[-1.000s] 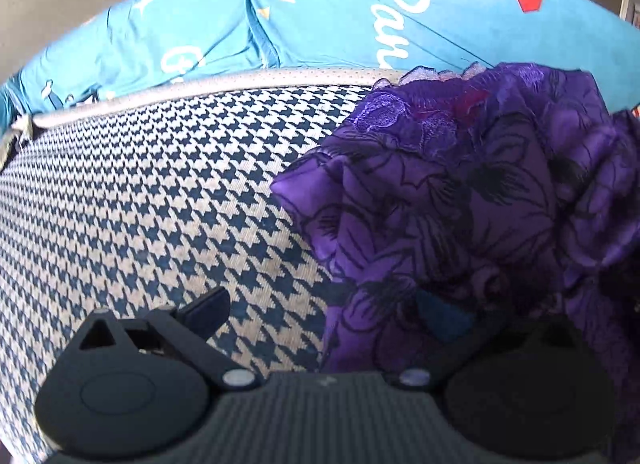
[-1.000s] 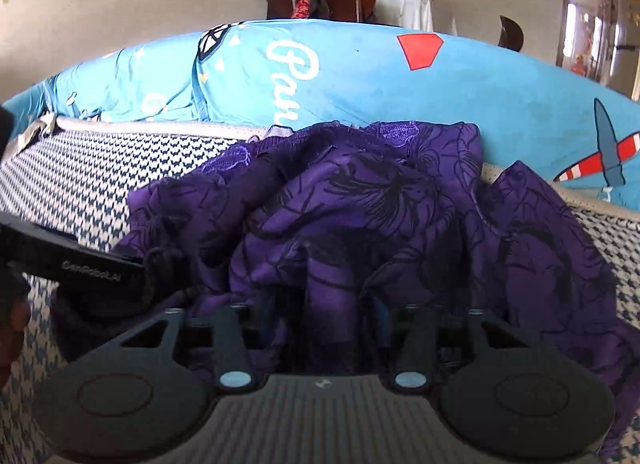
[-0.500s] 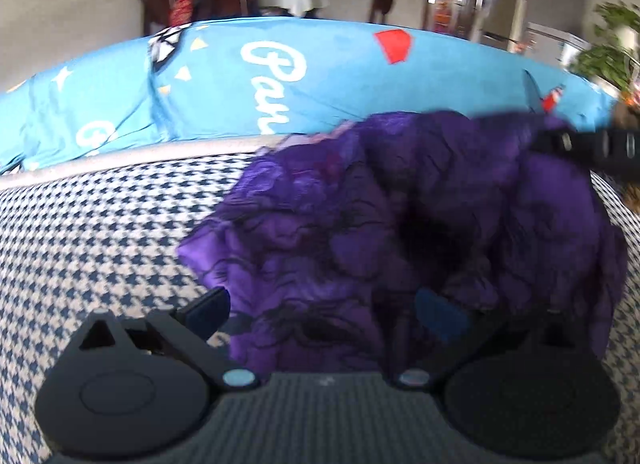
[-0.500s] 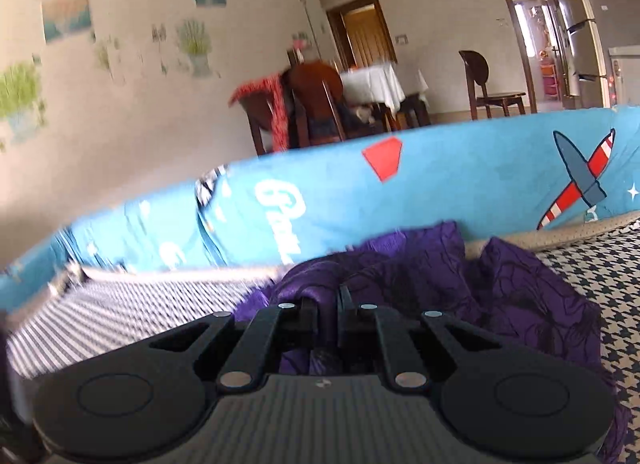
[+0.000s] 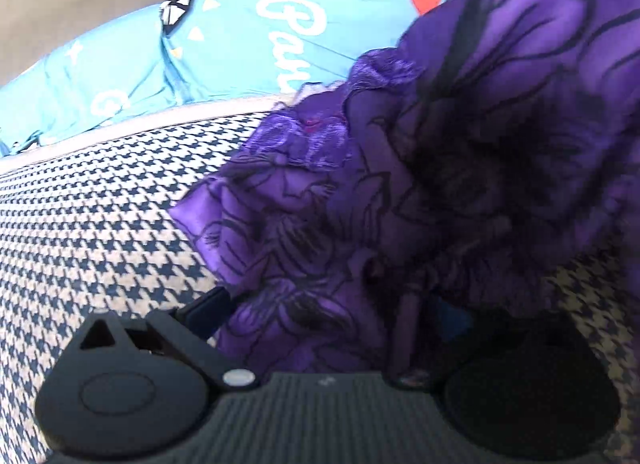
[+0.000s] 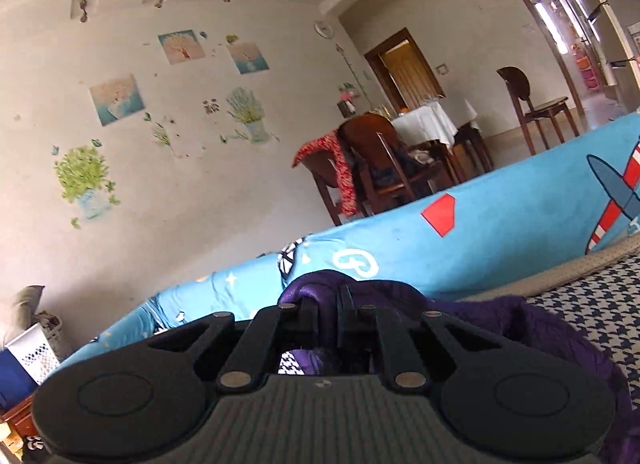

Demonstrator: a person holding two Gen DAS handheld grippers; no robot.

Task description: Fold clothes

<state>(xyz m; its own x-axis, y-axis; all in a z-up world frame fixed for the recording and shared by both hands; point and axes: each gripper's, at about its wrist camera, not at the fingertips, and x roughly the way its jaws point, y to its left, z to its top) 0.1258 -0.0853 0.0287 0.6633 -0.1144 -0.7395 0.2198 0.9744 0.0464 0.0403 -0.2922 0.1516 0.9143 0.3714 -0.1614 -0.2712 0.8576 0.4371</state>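
Nearest to us, our right gripper (image 6: 326,314) is pinched tight on a bunch of the purple garment (image 5: 460,168), its fingers almost together with cloth between them. A second ago this gripper sat low over the heap with fingers apart; now it has closed and risen, and its camera looks across the room instead of down. From the left view, the garment climbs steeply up and to the right, one end lifted clear while the rest trails crumpled on the mattress (image 5: 100,224).

Our left gripper (image 5: 332,312) is spread wide at the garment's near edge, cloth lying loose between its fingers, and it has hardly moved. We judge the lift is meant to shake the garment out so an edge can be found; nothing is folded flat at this moment.

Under the garment, the mattress is covered in blue-and-white houndstooth. Just behind the garment runs a blue quilt (image 6: 500,224) with white lettering and a red plane. Well beyond it stand wooden chairs, a dining table under white cloth, a wall with flower pictures, and an open doorway.
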